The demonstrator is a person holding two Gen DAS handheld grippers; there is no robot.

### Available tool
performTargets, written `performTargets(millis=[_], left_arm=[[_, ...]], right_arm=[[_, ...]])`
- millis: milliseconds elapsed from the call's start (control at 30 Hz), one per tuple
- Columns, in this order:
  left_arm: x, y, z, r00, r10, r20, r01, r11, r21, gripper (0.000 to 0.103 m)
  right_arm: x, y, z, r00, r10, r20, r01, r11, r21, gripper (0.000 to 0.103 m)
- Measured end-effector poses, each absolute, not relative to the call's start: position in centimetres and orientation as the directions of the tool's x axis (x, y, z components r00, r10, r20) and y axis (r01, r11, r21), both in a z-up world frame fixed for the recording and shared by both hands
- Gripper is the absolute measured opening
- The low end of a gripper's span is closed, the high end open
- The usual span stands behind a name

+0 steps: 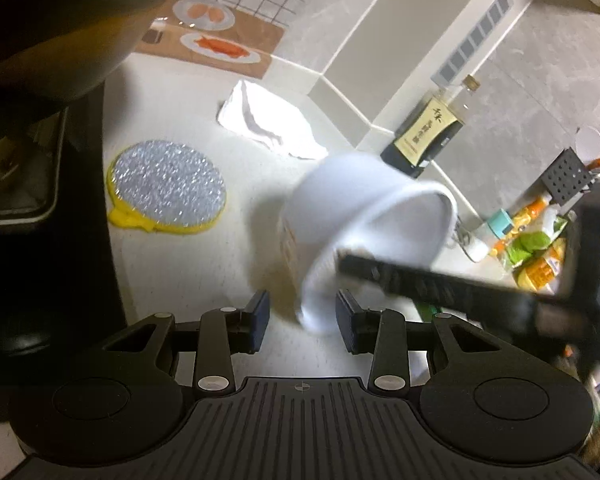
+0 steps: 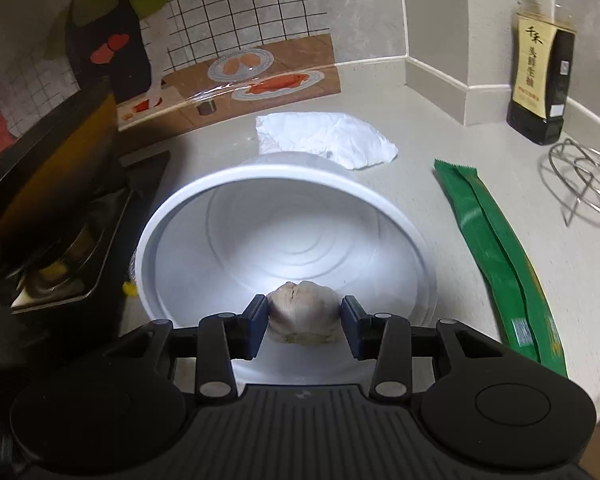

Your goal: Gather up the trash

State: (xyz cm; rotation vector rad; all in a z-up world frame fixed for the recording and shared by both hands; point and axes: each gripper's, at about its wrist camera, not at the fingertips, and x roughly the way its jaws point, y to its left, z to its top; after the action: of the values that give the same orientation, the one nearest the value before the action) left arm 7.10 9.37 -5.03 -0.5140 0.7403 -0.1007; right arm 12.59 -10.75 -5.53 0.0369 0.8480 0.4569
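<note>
A white paper bowl (image 2: 284, 220) is tipped with its mouth toward my right gripper (image 2: 304, 320). That gripper is shut on a pale garlic bulb (image 2: 304, 306), held at the bowl's lower rim. In the left wrist view the bowl (image 1: 360, 208) is blurred. Its low edge lies between the fingers of my left gripper (image 1: 303, 318), nearer the right pad, with a gap at the left pad. A finger of the right gripper (image 1: 400, 276) reaches into the bowl from the right. A crumpled white tissue (image 2: 328, 136) lies behind the bowl. A long green wrapper (image 2: 496, 256) lies to its right.
A stove with a dark wok (image 2: 48, 184) fills the left side. A round silver scrubber on yellow (image 1: 168, 188) lies by the stove. A sauce bottle (image 2: 540, 76) and a wire trivet (image 2: 584, 176) stand at the right. Coloured packets (image 1: 536, 248) crowd the far right.
</note>
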Motion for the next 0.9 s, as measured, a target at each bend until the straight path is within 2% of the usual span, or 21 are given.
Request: performTargets(millis=[200,300,367,400,433,700,733,767,800,900], left_arm=[[9.0,7.1,-5.1,0.722,-0.268,-0.638,-0.026,0.911,-0.412,0.041],[9.7,6.5,-5.5,0.719,-0.268,-0.641,-0.012,0.918,-0.397,0.037],[10.2,6.5,-5.6,0.717,-0.26,-0.647,-0.018,0.92,-0.39,0.03],[10.5,6.6,-5.5,0.717,-0.26,-0.647,-0.022,0.919,-0.394,0.017],[10.7,6.8,-5.4,0.716,-0.258,-0.648,-0.033,0.916,-0.4,0.015],[12.4,7.8,-3.8,0.759,-0.157,-0.631,-0.09,0.936,-0.341,0.017],[12.5,8.0,-3.8,0.762,-0.148,-0.63,-0.101,0.935,-0.341,0.017],[12.6,8.3,-3.7,0.766,-0.129,-0.63,-0.118,0.934,-0.336,0.016],[12.6,8.6,-3.6,0.769,-0.109,-0.63,-0.137,0.935,-0.328,0.017],[12.6,9.4,-3.4,0.775,-0.075,-0.628,-0.171,0.931,-0.322,0.017]], right_arm=[[10.3,-12.4,-5.5,0.575,0.408,-0.709,-0.368,0.903,0.221,0.04],[9.7,-13.0,-5.4,0.577,0.401,-0.712,-0.354,0.908,0.224,0.04],[9.3,-13.5,-5.1,0.579,0.399,-0.711,-0.348,0.909,0.227,0.039],[9.1,-13.9,-4.8,0.58,0.402,-0.709,-0.346,0.909,0.232,0.039],[8.8,-14.2,-4.6,0.581,0.407,-0.705,-0.346,0.907,0.239,0.039],[7.0,-14.8,-2.9,0.589,0.444,-0.675,-0.391,0.888,0.243,0.037],[6.7,-14.6,-2.9,0.578,0.457,-0.676,-0.407,0.879,0.247,0.035],[6.4,-14.3,-3.0,0.564,0.473,-0.676,-0.427,0.868,0.251,0.022],[6.1,-14.0,-3.1,0.549,0.486,-0.68,-0.446,0.858,0.254,0.005],[5.4,-13.0,-3.5,0.514,0.511,-0.689,-0.498,0.832,0.245,0.004]])
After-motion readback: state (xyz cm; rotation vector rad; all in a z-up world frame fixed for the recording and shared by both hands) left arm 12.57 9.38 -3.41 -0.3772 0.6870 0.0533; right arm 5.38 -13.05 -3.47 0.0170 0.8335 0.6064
